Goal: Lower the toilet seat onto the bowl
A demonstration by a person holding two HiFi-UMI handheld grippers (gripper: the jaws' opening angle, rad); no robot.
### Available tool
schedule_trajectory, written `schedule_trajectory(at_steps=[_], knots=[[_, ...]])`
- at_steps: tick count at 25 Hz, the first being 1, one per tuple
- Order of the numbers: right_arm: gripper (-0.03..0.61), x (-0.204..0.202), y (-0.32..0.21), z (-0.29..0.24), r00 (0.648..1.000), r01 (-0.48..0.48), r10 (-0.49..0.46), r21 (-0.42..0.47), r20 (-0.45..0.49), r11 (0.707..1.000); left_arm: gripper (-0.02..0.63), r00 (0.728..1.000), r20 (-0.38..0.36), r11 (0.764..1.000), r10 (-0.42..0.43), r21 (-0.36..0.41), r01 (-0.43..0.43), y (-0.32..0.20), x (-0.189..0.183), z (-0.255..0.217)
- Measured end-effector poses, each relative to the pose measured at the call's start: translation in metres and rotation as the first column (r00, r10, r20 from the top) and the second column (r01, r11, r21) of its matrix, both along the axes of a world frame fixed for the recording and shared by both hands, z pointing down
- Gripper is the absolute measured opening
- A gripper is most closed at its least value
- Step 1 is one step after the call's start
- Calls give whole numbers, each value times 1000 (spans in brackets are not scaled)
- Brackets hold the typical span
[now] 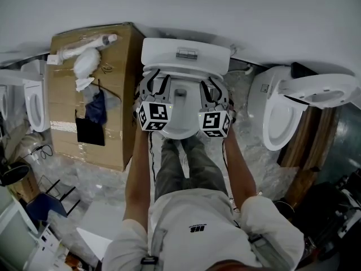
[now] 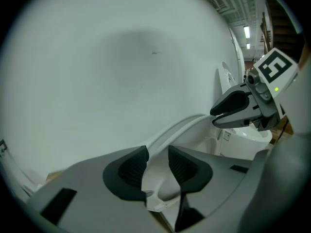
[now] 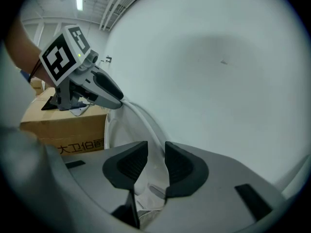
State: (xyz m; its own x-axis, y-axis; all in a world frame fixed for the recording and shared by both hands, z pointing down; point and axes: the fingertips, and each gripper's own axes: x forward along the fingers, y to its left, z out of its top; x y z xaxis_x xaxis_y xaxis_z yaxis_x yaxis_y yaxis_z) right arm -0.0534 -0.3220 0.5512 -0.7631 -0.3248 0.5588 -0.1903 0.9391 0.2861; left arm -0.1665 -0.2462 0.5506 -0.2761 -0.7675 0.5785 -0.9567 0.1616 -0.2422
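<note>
Toilet seat: smooth, glossy white plastic; cistern, upper centre, glossy white ceramic with a shiny metal flush plate. Cardboard box, upper left: matt brown; floor sheeting crinkled clear plastic. Left gripper: matt grey plastic, black ribbed pads.

Head view: above the toilet, facing steeply down. Both gripper views: close at its seat, opposite sides, facing the wall. Each also shows the other: right gripper, left gripper.
</note>
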Motion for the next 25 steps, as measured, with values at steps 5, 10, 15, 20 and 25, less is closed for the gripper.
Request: schedule_trajectory(at_steps=[5,10,15,20,25], knots=[[112,9,12,-2,1000,-11,11,-12,6,1000,140,1000,-4,1000,15,-1,-15,13,10,0],[112,17,25,-1,1000,-13,13,-7,-4,1000,140,1000,-7,1000,26,0,-26,26,18,0],[112,26,36,-1,999,-32,32,-10,-5,999,141,999,-9,999,39,6,-38,37,28,0],[112,36,50,0,998,-57,57,-21,-3,998,141,998,-17,998,55,11,-55,54,40,1],[112,48,67,2,997,-73,73,-13,-11,997,144,997,-23,997,73,15,-73,71,52,3]])
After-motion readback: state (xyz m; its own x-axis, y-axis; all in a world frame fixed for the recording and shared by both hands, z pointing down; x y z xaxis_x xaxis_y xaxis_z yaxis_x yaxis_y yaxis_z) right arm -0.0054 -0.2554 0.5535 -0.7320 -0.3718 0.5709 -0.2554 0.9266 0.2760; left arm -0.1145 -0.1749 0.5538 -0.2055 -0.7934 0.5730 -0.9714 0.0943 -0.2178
